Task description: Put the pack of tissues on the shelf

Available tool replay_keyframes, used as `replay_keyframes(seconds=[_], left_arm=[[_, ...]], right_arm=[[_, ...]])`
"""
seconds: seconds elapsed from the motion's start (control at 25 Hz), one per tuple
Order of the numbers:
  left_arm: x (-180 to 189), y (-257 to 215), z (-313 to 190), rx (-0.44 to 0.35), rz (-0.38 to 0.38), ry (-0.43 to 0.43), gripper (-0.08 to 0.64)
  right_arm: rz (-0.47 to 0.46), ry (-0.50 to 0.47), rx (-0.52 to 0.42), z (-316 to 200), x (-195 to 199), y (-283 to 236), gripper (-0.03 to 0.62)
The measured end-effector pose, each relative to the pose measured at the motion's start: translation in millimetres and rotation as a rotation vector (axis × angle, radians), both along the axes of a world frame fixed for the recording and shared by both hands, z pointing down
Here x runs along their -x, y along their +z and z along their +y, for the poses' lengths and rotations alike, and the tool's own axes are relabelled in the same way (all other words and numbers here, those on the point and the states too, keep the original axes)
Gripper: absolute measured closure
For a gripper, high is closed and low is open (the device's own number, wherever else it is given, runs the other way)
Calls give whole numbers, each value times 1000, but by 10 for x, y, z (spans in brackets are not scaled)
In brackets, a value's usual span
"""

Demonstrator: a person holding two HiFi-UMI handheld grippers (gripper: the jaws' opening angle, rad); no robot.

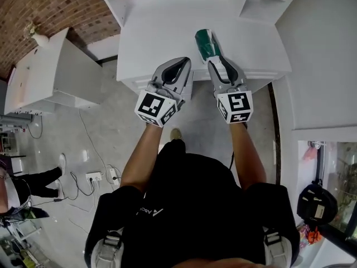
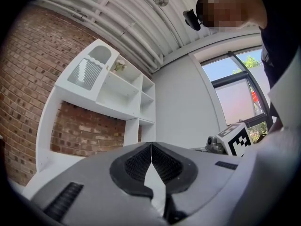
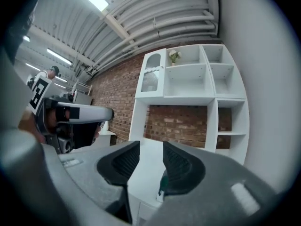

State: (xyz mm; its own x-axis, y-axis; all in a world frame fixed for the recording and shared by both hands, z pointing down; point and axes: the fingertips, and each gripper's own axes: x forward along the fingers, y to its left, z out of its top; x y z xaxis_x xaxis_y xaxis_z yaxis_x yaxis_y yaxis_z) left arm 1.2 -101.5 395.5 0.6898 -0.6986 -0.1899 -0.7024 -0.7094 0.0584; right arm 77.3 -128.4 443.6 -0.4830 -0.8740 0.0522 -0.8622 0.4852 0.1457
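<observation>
While the pack of tissues (image 1: 204, 42) lies on the counter (image 1: 156, 32) just ahead of the partly open, empty right claw (image 1: 215, 61), left claw (image 1: 179, 67) closed empty, the grasp seems next: straddle, squeeze, then lift to the shelf (image 3: 188, 81).

Two grippers — left gripper (image 1: 179, 63), right gripper (image 1: 216, 61). One pack of tissues (image 1: 204, 42), one white shelf unit (image 3: 210, 81), one small plant (image 3: 174, 56) — plus two marker cubes (image 1: 157, 108).

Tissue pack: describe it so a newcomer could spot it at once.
Find the white shelf unit against the brick wall. On its wide counter, just ahead of the right gripper, lies the tissue pack. It is the only green thing on that white surface.
</observation>
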Motion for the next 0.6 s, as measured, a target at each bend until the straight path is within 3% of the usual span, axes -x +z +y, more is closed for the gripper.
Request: replay_keyframes(seconds=[0.24,0.6], left_arm=[[187,122,-497,2,-4,62,558],[240,372,-976,38,-18,135,558]], right_arm=[[40,79,83,-573,47,422,345],[114,159,274,-1162,-82,1324,224]])
